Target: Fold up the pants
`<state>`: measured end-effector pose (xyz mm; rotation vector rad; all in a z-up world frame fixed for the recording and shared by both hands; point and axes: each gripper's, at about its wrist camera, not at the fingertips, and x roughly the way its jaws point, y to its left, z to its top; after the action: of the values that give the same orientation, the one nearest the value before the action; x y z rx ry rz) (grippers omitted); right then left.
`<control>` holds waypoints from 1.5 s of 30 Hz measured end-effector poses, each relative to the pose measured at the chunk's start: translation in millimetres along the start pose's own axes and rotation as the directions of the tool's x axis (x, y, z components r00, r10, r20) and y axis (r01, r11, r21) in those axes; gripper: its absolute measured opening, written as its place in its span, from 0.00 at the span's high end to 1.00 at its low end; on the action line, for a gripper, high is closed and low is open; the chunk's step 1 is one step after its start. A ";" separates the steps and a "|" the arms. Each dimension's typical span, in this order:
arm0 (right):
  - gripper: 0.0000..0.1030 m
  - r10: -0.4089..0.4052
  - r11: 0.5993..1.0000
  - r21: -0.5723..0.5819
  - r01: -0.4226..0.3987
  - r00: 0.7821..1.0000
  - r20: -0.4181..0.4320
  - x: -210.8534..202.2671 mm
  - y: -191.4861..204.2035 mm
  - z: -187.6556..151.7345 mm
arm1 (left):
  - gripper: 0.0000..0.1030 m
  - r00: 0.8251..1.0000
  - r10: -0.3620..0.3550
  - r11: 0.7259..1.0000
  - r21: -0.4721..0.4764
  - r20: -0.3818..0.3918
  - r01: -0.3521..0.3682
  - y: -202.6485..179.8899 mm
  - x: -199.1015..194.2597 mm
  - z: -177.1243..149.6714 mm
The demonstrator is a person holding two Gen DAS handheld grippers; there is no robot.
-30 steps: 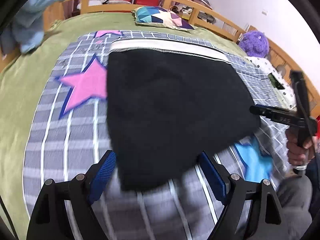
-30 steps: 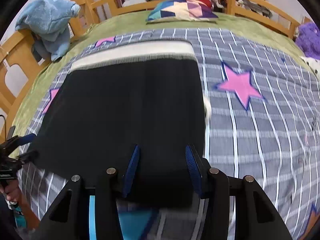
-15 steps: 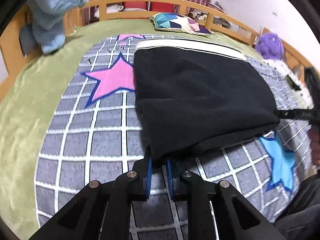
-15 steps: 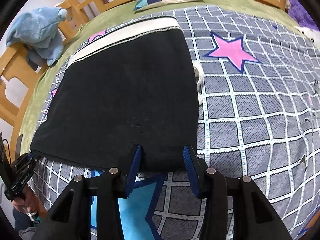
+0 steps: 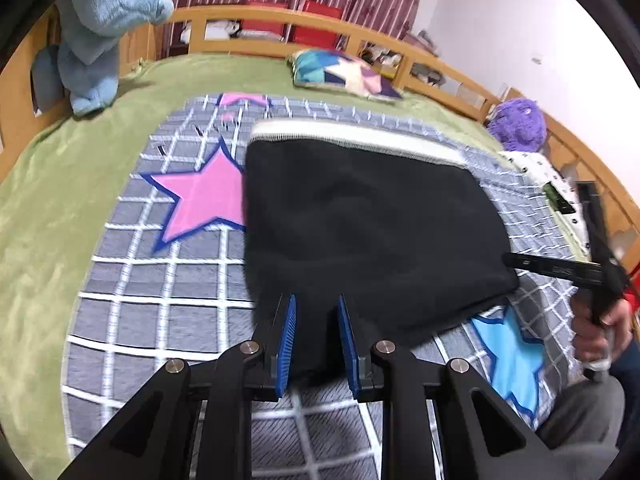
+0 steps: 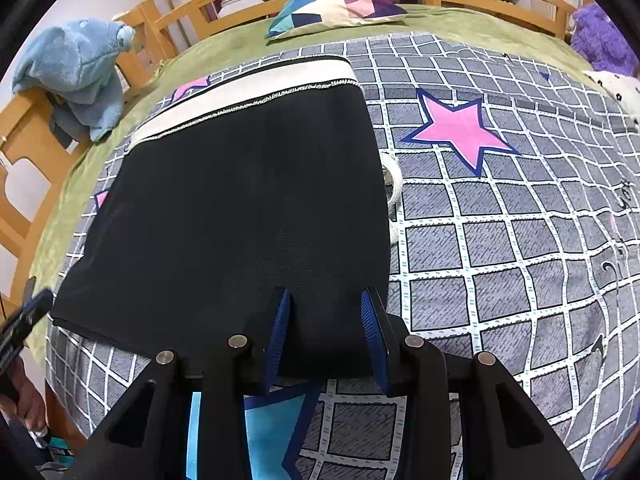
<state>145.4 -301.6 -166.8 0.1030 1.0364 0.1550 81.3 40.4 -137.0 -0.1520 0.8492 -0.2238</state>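
On the bed, one pair of black pants (image 6: 248, 208) lies folded into a rough rectangle atop a grey checked blanket (image 6: 500, 248), its single white waistband (image 6: 244, 92) at the far end and a white drawstring (image 6: 394, 188) showing at the right edge. Two grippers are present. Seen from its own wrist camera, the left gripper (image 5: 317, 312) has its blue pads set narrowly apart over the near left corner of the pants; its jaws have just been opening slightly after a near-complete closure, and the cloth between them looks slack, with no pad seen pressing it. Seen from the right wrist, the right gripper (image 6: 326, 312) stands moderately apart over the near right corner; its jaws have just been closing, with fabric between the pads, though no firm pinch is visible. Stars on the blanket: two pink (image 6: 460, 128) and part of one light blue (image 6: 276, 420) in the right view; the left view shows a large pink one, a second partly seen at the far edge, and one blue. Further items: one blue plush toy (image 6: 76, 68) on the wooden bed rail (image 6: 24, 128), one patchwork pillow (image 6: 340, 6), one purple plush (image 6: 600, 36), one green sheet (image 5: 48, 208). Lettering on the right gripper's body in the left view is too blurred to read; no other writing is legible.
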 end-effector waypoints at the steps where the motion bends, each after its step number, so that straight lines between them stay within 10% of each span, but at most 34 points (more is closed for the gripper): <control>1: 0.64 -0.013 1.000 -0.008 0.013 1.000 -0.005 0.5 1.7 -1.0 | 0.78 0.999 0.023 0.999 0.023 -0.024 -0.023 -4.6 9.0 -5.3; 5: 0.64 -0.042 0.999 -0.021 0.041 0.999 -0.030 -2.1 1.2 -5.0 | 0.78 0.993 0.107 0.983 0.152 -0.042 -0.100 -23.3 5.7 -16.0; 14: 0.64 -0.042 0.997 -0.055 0.048 0.992 0.119 -61.3 27.2 -7.0 | 0.78 0.999 0.038 0.993 0.113 0.013 -0.040 -61.8 -67.0 34.2; 23: 0.49 -0.029 0.996 -0.077 0.049 0.971 0.239 -116.9 70.9 -20.4 | 0.46 0.987 0.057 0.991 0.114 0.150 -0.074 -122.9 -126.8 62.6; 31: 0.44 -0.075 0.995 -0.053 0.088 0.974 0.214 -139.6 79.0 -46.9 | 0.45 0.985 0.084 0.996 -0.006 0.149 -0.084 -94.0 -135.9 39.0; 36: 0.20 -0.084 0.991 -0.086 0.106 0.971 0.224 -150.4 87.5 -55.5 | 0.43 0.991 0.088 0.993 -0.083 0.096 -0.080 -72.1 -135.2 34.8; 45: 0.12 -0.098 0.994 -0.025 0.106 0.967 0.235 -167.7 80.1 -60.7 | 0.42 0.986 0.117 0.993 -0.026 0.115 -0.115 -82.0 -145.0 27.4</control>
<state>2.9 -251.7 -42.7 0.0329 0.8017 0.0665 -1.7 -0.6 4.3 -0.1318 0.7423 -0.0964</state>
